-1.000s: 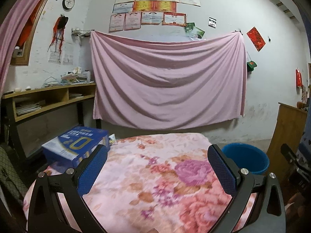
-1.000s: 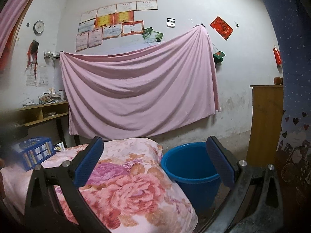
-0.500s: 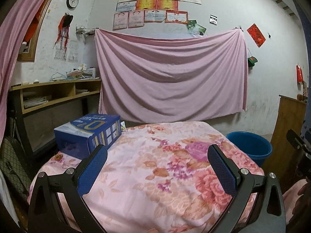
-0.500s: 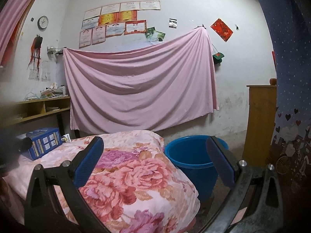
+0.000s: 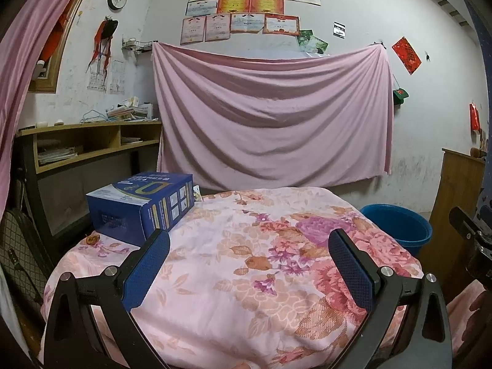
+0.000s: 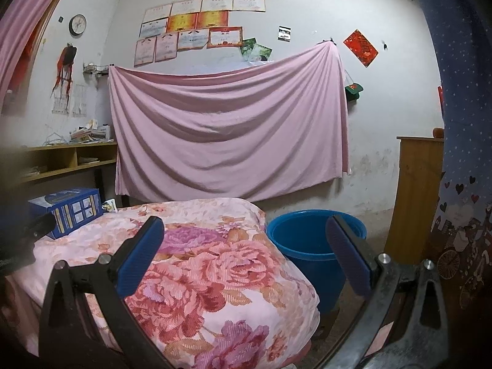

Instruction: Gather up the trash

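Observation:
A blue cardboard box (image 5: 144,203) (image 6: 69,210) lies on the far left of a table covered with a pink floral cloth (image 5: 246,264) (image 6: 209,264). Behind the box sits a small wrapper (image 5: 196,191) (image 6: 109,206), and a small brown scrap (image 5: 91,240) lies by the box's near corner. A blue bucket (image 5: 399,226) (image 6: 310,246) stands on the floor right of the table. My left gripper (image 5: 249,246) hovers open above the cloth, the box just beyond its left finger. My right gripper (image 6: 246,233) is open over the table's right edge, the bucket behind its right finger.
A pink sheet (image 5: 270,117) hangs on the back wall. A wooden shelf unit (image 5: 86,144) with papers lines the left wall. A wooden cabinet (image 6: 418,196) stands right of the bucket, with a dark blue patterned curtain (image 6: 461,123) beside it. A checked chair (image 5: 18,252) is at left.
Both grippers have drawn back and dropped lower: more of the table shows, and the box and bucket sit higher in both views. Both jaws stay open.

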A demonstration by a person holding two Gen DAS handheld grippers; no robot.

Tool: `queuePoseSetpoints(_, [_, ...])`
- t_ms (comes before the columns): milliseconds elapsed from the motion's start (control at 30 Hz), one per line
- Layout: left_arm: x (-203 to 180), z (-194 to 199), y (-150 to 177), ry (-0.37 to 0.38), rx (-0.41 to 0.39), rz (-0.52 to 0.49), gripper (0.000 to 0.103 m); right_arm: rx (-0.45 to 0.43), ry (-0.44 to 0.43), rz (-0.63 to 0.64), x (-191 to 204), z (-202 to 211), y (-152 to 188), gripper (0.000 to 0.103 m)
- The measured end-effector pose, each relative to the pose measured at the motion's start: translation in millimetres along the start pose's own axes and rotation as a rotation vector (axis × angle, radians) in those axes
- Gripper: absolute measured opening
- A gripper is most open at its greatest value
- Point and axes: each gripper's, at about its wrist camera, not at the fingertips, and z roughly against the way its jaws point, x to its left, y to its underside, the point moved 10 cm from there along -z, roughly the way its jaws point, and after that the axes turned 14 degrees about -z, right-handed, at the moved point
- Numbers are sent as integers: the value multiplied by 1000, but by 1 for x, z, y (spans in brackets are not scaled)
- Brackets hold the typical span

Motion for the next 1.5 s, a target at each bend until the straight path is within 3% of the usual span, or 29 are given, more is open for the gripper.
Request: queuePoseSetpoints(1500, [-1,-4,4,-1,-11,-12,101,8,0,-6,0,0,0,103])
